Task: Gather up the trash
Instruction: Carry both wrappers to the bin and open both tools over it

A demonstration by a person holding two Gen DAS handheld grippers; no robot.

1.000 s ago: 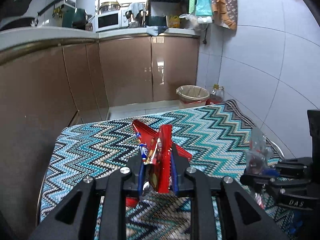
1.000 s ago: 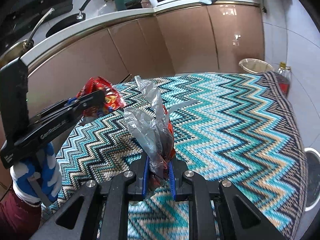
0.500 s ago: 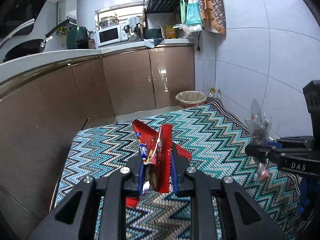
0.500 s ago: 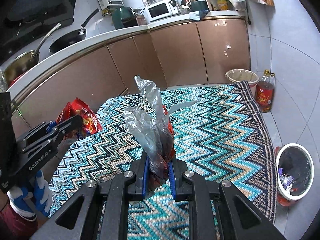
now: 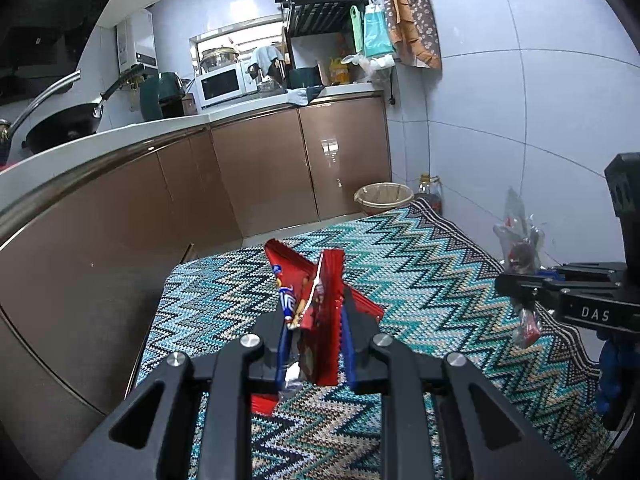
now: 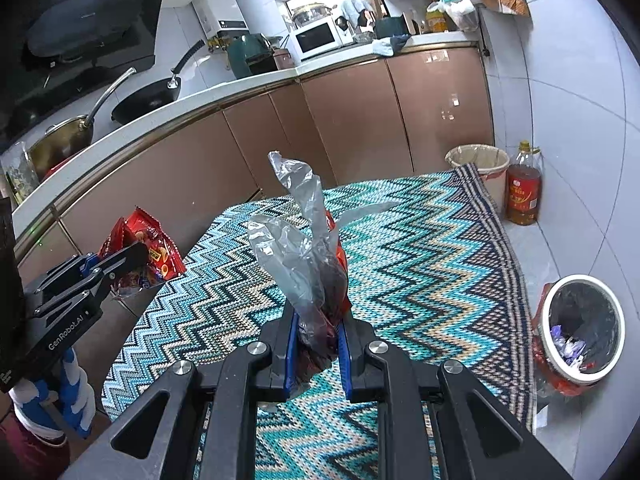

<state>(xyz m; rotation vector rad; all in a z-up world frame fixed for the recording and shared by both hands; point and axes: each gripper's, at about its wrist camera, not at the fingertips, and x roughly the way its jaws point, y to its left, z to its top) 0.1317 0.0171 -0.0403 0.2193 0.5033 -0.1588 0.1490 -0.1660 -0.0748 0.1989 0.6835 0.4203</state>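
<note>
My left gripper (image 5: 313, 320) is shut on a red snack wrapper (image 5: 320, 300) and holds it above the zigzag cloth (image 5: 420, 280). In the right wrist view the left gripper (image 6: 132, 256) shows at the left with the red wrapper (image 6: 148, 244). My right gripper (image 6: 318, 332) is shut on a crumpled clear plastic bag (image 6: 304, 256) with red inside. It shows at the right of the left wrist view (image 5: 516, 280) with the bag (image 5: 520, 248). A white trash bin (image 6: 580, 328) with scraps inside stands on the floor at the right.
A beige lined bin (image 6: 478, 160) and an oil bottle (image 6: 522, 192) stand beyond the cloth's far edge. Brown cabinets (image 5: 260, 184) and a counter with pans (image 6: 148, 100) run along the left. A tiled wall (image 5: 520, 128) is on the right.
Both grippers have risen higher above the cloth with their trash still held. The white bin on the floor has come into the right wrist view.
</note>
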